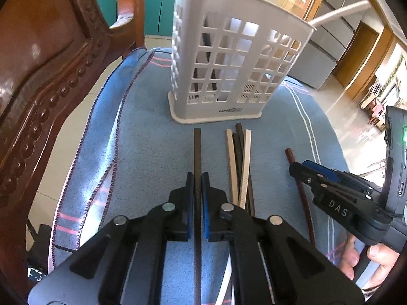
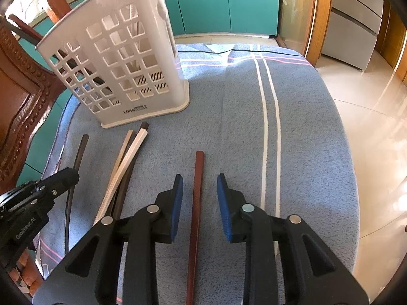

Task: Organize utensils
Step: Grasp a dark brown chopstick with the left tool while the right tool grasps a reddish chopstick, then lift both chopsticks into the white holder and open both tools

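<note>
Left gripper (image 1: pixel 198 178) is pinching a dark chopstick (image 1: pixel 197 150) mid-length, near side of the basket (image 1: pixel 229 58). It looks light, stiff and thin, likely to pivot. Right gripper (image 2: pixel 199 185) sits spread around a reddish chopstick (image 2: pixel 198 178), not touching.

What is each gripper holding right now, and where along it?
Left gripper clamps the dark chopstick around mid-length. Right gripper holds nothing; the reddish chopstick lies between its open jaws.

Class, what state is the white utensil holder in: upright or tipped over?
Upright. The white utensil holder stands on its base on the blue towel, open top facing up, in both views.
</note>
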Demonstrator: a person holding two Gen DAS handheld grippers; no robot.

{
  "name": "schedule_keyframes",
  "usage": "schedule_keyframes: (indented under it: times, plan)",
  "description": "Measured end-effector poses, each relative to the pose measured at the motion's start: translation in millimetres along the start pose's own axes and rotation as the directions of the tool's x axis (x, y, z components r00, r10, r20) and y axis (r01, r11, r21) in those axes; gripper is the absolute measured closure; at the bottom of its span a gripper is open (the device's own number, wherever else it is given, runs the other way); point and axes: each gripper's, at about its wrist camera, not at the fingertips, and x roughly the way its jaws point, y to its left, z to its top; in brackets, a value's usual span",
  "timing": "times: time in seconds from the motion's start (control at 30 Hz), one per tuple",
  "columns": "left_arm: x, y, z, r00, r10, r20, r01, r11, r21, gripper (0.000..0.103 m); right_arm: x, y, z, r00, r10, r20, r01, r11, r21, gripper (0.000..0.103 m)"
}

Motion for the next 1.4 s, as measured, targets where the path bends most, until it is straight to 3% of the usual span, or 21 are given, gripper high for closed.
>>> schedule_keyframes:
  times: [0.17,0.33,0.63,0.8,0.83,0.87,0.9,1.0,1.07,1.2,1.3,1.4]
  plan:
    - [9.7,12.7,0.5,0.999,-0.010,-0.042,0.009,0.999,-0.031,0.096,-0.5,1.2,0.5,1.000,0.002,-0.003,-0.002,1.000,-0.009,0.075]
    - [18.5,8.7,-3.5,0.998,0.042,-0.053,-0.043,0.999,-0.022,0.095,1.7,3.3,-0.3,1.000,-0.007,-0.017,0.007,1.000,-0.013,0.075]
    - [29.1,-8.5,8.8,0.989,0.139,-0.043,-0.138,0.990,0.026,0.077,4.9,14.0,-4.6,0.997,-0.074,-0.009,0.073,0.994,-0.087,0.075]
    - [30.0,-16.0,11.5,0.984,0.175,-0.038,-0.172,0.983,0.061,0.076,6.5,21.0,-7.6,0.994,-0.105,-0.003,0.104,0.987,-0.120,0.075]
    - [29.7,-15.9,11.8,0.984,0.173,-0.039,-0.171,0.983,0.061,0.076,6.8,21.4,-7.0,0.995,-0.102,-0.004,0.101,0.988,-0.118,0.080]
    - [29.0,-16.0,11.4,0.984,0.172,-0.038,-0.169,0.984,0.061,0.076,6.6,22.5,-7.7,0.995,-0.097,-0.005,0.096,0.989,-0.116,0.092]
    - [28.5,-15.3,11.6,0.985,0.169,-0.037,-0.167,0.984,0.060,0.078,6.4,21.7,-7.8,0.996,-0.090,-0.006,0.089,0.990,-0.110,0.095]
    - [26.7,-13.7,11.0,0.987,0.156,-0.031,-0.155,0.987,0.037,0.096,4.9,17.3,-7.2,0.998,-0.057,-0.004,0.056,0.995,-0.087,0.096]
    - [20.0,-6.2,8.0,0.992,0.127,-0.025,-0.126,0.992,0.010,0.096,2.2,15.1,-3.8,0.999,-0.032,0.013,0.033,0.996,-0.083,0.096]
    - [-10.0,-7.8,10.6,0.993,0.104,0.057,-0.105,0.994,0.014,0.096,-30.2,14.2,1.0,0.992,0.029,0.125,-0.015,0.993,-0.113,0.097]
    - [-50.4,-10.6,13.0,0.987,0.068,0.146,-0.073,0.997,0.024,0.096,-76.9,8.8,7.3,0.966,0.132,0.221,-0.106,0.986,-0.127,0.096]
    - [-91.0,-14.0,16.4,0.970,0.038,0.239,-0.043,0.999,0.019,0.096,-112.2,5.8,9.4,0.940,0.179,0.290,-0.147,0.981,-0.128,0.096]
